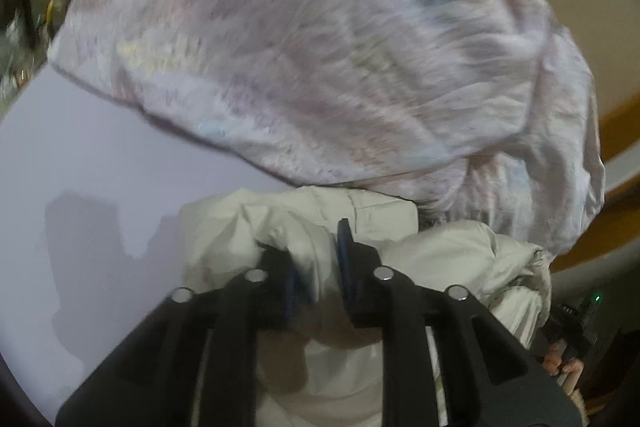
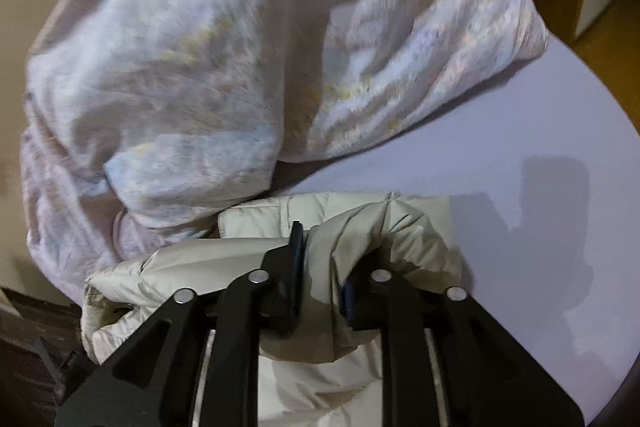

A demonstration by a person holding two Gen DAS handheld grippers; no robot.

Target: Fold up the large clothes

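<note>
A cream padded jacket (image 1: pixel 224 223) lies bunched on the white table (image 1: pixel 80 147). My left gripper (image 1: pixel 318 267) is shut on a fold of the jacket, with cloth pinched between its blue pads. My right gripper (image 2: pixel 322 267) is shut on another fold of the same jacket (image 2: pixel 400 227). A large pale pink printed garment (image 1: pixel 300 47) lies heaped behind the jacket; in the right wrist view this garment (image 2: pixel 240 47) fills the upper half. Both views are blurred by motion.
The white table (image 2: pixel 540 147) stretches right of the jacket in the right wrist view. A wooden edge (image 1: pixel 624 123) shows at the far right, clutter (image 1: pixel 24 39) at the far left. A hand on the other gripper's handle (image 1: pixel 568 347) is at lower right.
</note>
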